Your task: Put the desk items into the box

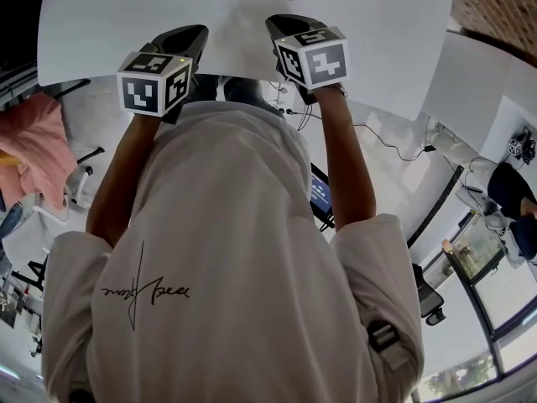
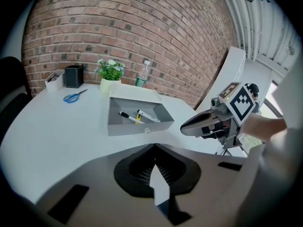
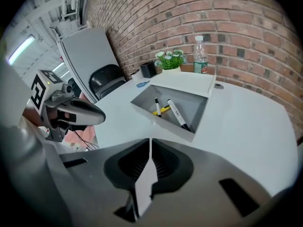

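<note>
**Tool state.** The left gripper [image 2: 154, 149] has its jaws fully together, with nothing between them. The right gripper [image 3: 150, 143] has its jaws a thin slit apart, also with nothing between them. Both grippers are held off the white table [image 2: 52, 131], pointing down and forward. In the left gripper view the right gripper sits at 3 o'clock.

**Task items.** From the left jaws, the grey box [image 2: 135, 127] lies at 12 o'clock, resting open on the table. It already holds a black-capped marker [image 2: 126, 116], a white marker [image 2: 148, 116] and a yellow pen [image 2: 138, 120]. The blue-handled scissors [image 2: 75, 96] lie flat on the table at 11 o'clock, well apart from the box and outside it. Behind them, along the brick wall, stand a black pen cup [image 2: 74, 76], a potted plant [image 2: 110, 74] and a water bottle [image 2: 141, 75].

**Step in hand (judgement).** The scissors appear to be the next item, and the left gripper is on their side.

1. Open the jaws wide before descending.
2. Approach steeply, because the scissors lie flat.
3. Straddle the pivot or the handle necks, not the blade tips.
4. Close firmly. A thin metal item may slip or rotate.
5. Lift clear of the box wall, then release low inside the box.
</note>
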`<action>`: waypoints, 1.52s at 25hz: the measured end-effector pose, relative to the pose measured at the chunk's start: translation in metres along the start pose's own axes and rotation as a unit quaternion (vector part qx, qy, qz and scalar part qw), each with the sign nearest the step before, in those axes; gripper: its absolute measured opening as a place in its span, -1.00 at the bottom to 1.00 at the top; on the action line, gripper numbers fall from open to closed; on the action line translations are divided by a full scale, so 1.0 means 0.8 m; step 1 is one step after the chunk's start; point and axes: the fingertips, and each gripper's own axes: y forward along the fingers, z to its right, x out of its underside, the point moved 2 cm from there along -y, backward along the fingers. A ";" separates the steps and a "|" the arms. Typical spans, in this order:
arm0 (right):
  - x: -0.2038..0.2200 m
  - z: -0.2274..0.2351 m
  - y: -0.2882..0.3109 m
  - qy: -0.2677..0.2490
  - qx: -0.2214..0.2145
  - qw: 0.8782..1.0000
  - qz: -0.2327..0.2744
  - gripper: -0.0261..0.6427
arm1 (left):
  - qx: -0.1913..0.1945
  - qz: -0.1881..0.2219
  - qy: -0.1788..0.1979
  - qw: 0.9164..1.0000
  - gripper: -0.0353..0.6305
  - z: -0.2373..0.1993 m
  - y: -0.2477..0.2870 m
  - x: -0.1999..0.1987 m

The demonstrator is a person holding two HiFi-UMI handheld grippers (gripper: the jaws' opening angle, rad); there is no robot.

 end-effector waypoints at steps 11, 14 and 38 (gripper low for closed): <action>0.032 0.007 -0.035 0.043 0.019 0.998 0.043 -0.84 | 0.017 -0.004 0.015 1.000 -0.88 0.035 0.010 -0.001; 0.040 0.007 -0.041 0.051 0.023 0.997 0.051 -0.84 | 0.020 -0.007 0.021 1.000 -0.88 0.041 0.012 0.003; 0.055 -0.014 -0.069 0.049 -0.002 0.996 0.074 -0.85 | 0.012 0.011 0.024 1.000 -0.88 0.054 -0.002 0.005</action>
